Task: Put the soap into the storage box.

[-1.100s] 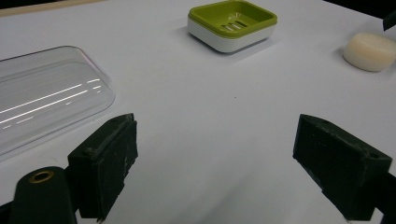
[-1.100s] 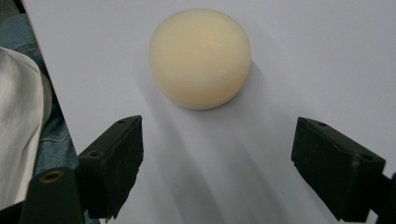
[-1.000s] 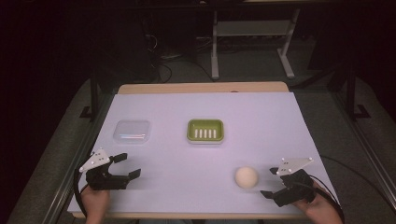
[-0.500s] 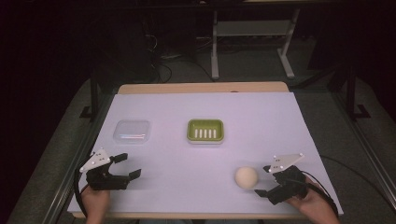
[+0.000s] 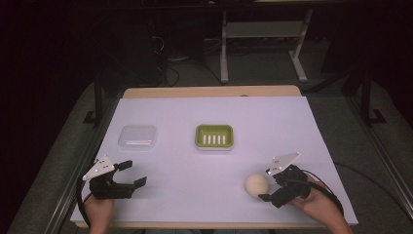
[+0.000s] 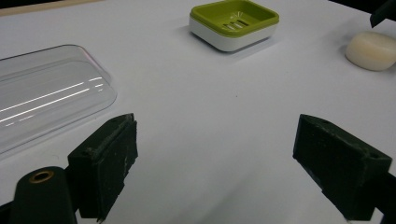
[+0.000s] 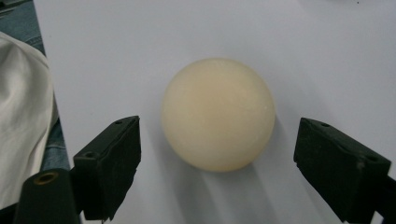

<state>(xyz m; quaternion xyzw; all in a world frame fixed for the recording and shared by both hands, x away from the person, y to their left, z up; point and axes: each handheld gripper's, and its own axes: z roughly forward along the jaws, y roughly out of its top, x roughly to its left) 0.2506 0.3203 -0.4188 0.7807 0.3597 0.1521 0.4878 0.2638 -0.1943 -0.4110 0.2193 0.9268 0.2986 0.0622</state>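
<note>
A round cream soap bar (image 5: 256,185) lies on the white table cover (image 5: 195,175) at the front right. My right gripper (image 5: 267,185) is just right of it and open. Its jaws have just been opening. In the right gripper view the soap (image 7: 217,114) lies partly between the two black jaws of that gripper (image 7: 217,158), with a gap on each side. My left gripper (image 5: 136,173) rests open at the front left with nothing between its jaws (image 6: 215,154). A green soap dish (image 5: 198,136) sits mid-table, and a clear plastic lid (image 5: 138,137) lies left of it.
The left gripper view shows the lid (image 6: 46,93) close at left, the dish (image 6: 205,16) farther off and the soap (image 6: 371,50) at far right. White cloth (image 7: 23,116) hangs past the table's front edge. A metal stand (image 5: 263,34) is on the floor behind.
My right gripper has slid left up to the soap, and its jaws now flank the soap's near side. The left gripper has stayed put.
</note>
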